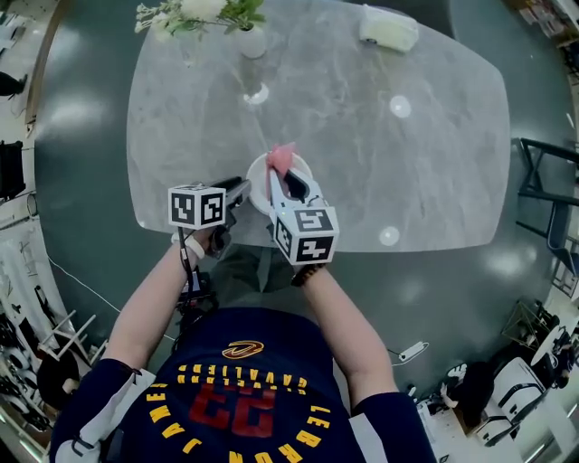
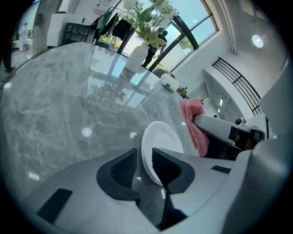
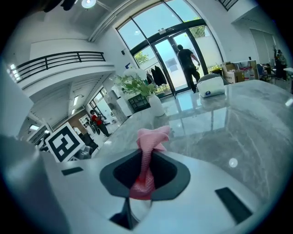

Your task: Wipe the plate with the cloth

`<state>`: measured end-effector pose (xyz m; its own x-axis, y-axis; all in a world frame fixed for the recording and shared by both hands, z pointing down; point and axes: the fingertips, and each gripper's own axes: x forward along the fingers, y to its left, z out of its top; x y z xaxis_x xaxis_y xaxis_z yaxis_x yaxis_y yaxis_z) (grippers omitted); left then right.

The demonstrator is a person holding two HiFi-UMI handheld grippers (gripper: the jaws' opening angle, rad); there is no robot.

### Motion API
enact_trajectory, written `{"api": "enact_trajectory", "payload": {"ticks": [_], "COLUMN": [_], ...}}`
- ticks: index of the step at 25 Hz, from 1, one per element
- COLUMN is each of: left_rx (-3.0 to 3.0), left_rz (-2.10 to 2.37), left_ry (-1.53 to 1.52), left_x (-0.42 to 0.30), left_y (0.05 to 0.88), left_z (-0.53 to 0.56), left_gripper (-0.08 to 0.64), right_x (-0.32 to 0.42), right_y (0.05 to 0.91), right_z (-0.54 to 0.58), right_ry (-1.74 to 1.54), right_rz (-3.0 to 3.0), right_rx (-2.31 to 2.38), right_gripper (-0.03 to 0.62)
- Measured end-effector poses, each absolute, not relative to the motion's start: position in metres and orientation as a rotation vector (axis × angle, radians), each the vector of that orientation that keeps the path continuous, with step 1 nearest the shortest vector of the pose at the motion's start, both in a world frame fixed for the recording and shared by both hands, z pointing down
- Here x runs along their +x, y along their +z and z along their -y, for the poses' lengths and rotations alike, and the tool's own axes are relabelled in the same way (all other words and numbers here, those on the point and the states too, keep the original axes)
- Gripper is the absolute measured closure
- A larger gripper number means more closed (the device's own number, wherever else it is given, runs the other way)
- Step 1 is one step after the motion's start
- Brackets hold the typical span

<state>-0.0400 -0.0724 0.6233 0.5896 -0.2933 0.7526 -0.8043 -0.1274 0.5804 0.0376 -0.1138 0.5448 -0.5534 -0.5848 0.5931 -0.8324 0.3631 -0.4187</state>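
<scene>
A small white plate (image 2: 159,145) stands on edge between the jaws of my left gripper (image 2: 144,168), which is shut on its rim. In the head view the plate (image 1: 257,181) sits just over the table's near edge, with the left gripper (image 1: 237,192) at its left side. My right gripper (image 3: 145,170) is shut on a pink cloth (image 3: 148,147) that sticks up out of the jaws. Seen from the head, that cloth (image 1: 280,159) lies over the plate's upper right part, with the right gripper (image 1: 288,187) right behind it. In the left gripper view the cloth (image 2: 195,124) hangs just right of the plate.
The grey marble table (image 1: 380,172) carries a white vase of flowers (image 1: 250,40) at the back left and a white tissue box (image 1: 388,27) at the back right. A dark chair (image 1: 546,208) stands to the right. A person (image 3: 187,58) walks by the glass doors.
</scene>
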Motion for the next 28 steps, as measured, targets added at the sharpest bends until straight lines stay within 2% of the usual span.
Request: {"api": "enact_trajectory", "payload": {"ticks": [10,14,19,28], "left_rx": [1.657,1.630,1.607,1.592], "left_rz": [0.860,0.863,0.873,0.890], "left_ry": [0.608,0.576,0.539,0.528], "left_x": [-0.033,-0.036,-0.036,-0.036], "left_y": [0.632,0.634,0.635,0.633], "left_z": [0.066,0.067,0.069,0.071], "left_gripper": [0.471,0.515,0.525,0.526], "right_x": [0.013,0.002,-0.010,-0.001], "right_y": [0.591,0.597,0.601,0.616], "right_z": [0.118,0.116,0.114,0.114], "right_ry": [1.036,1.052,1.052,1.061], "right_rz": [2.193,2.189,2.196,2.132], "right_rx": [1.172,1.143,1.109,1.116], "right_gripper": [0.546,0.546,0.546,0.546]}}
